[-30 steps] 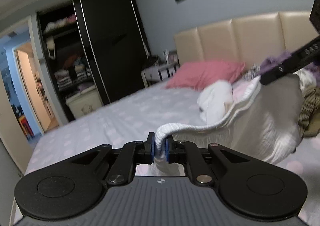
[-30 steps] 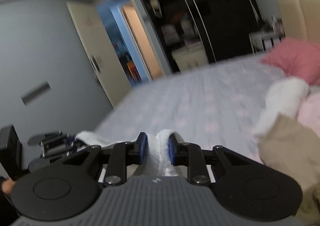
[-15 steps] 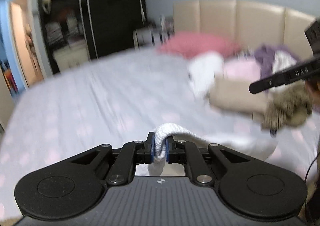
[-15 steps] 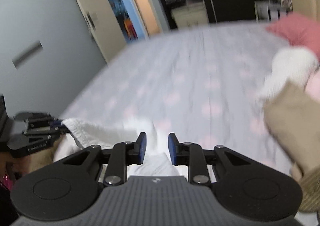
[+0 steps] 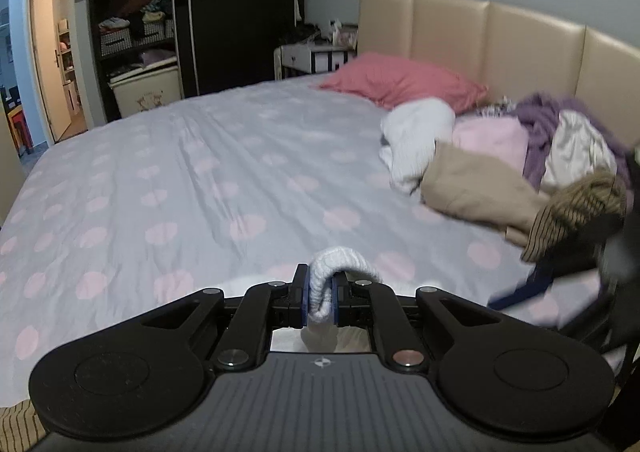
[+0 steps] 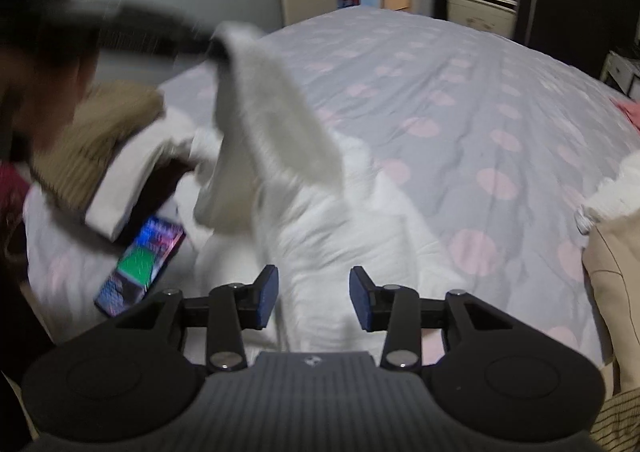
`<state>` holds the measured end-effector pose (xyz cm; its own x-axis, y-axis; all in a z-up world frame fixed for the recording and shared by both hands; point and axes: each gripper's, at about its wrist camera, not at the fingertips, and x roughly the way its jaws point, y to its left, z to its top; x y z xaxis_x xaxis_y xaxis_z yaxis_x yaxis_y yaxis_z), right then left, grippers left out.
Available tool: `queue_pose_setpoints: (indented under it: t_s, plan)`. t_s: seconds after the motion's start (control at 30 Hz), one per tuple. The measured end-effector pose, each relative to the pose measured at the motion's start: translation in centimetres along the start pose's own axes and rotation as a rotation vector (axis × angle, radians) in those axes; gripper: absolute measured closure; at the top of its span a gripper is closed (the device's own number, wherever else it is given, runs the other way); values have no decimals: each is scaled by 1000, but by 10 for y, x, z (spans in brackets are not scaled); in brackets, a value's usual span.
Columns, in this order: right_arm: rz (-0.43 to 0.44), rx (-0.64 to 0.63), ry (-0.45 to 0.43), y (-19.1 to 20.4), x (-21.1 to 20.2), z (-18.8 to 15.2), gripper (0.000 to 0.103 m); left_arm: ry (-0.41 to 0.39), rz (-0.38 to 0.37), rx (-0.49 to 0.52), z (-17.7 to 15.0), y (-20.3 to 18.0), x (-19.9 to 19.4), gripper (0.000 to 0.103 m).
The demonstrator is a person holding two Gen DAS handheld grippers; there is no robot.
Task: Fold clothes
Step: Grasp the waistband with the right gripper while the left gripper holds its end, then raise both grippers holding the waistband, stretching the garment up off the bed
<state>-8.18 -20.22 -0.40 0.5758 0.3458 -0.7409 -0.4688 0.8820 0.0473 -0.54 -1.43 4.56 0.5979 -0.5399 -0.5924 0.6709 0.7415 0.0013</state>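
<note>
white garment [image 6: 312,220] is the piece being folded, and it lies partly spread on the bed [image 6: 460,100] close to the near edge. the left tool [image 5: 319,294] is pressed together on a ribbed white edge of it, and in the right wrist view that corner hangs lifted and blurred above the rest of the cloth. the right tool [image 6: 313,302] is spread wide, pinching nothing, with the flat part of the garment just beyond its fingers. beside the cloth lie a phone [image 6: 140,266] with a lit screen and a stack of folded pieces [image 6: 100,160]. further off, near the pink pillow [image 5: 400,82], a heap of loose clothes [image 5: 520,160] waits. as a judgement, this garment is mid-fold with one corner being carried, and the heap suggests more is left.
</note>
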Motion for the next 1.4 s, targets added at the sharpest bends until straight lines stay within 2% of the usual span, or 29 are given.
queue_pose_setpoints:
  t_s: [0.1, 0.27, 0.47, 0.53, 0.57, 0.63, 0.77, 0.9, 1.07, 1.17, 1.4]
  plan:
    - [-1, -35, 41, 10, 11, -8, 59, -15, -6, -6, 4, 0, -3, 95]
    - [5, -75, 83, 19, 23, -19, 49, -25, -12, -11, 5, 2, -7, 95]
    - [-46, -118, 108, 22, 33, -24, 50, -55, -7, -23, 9, 5, -16, 95]
    - [-56, -115, 92, 19, 31, -23, 53, -61, -2, -28, 10, 7, -17, 95]
    - [-65, -106, 80, 16, 27, -21, 65, -62, 4, -32, 10, 8, -18, 95]
    - [-84, -88, 55, 9, 19, -15, 81, -64, 16, -43, 10, 10, -18, 94]
    - [-121, -52, 6, -3, 4, -4, 89, -63, 31, -67, 10, 18, -18, 94]
    - [-160, -11, -53, -17, -13, 9, 91, -53, 31, -71, 8, 22, -18, 94]
    - [-208, 113, -224, -50, -62, 31, 91, -23, 12, -43, 1, 19, -12, 94]
    - [-217, 146, -264, -59, -77, 36, 91, -2, -5, -11, -4, 15, -7, 94]
    - [-207, 147, -274, -61, -84, 37, 91, 57, -12, 93, -18, -2, 12, 91]
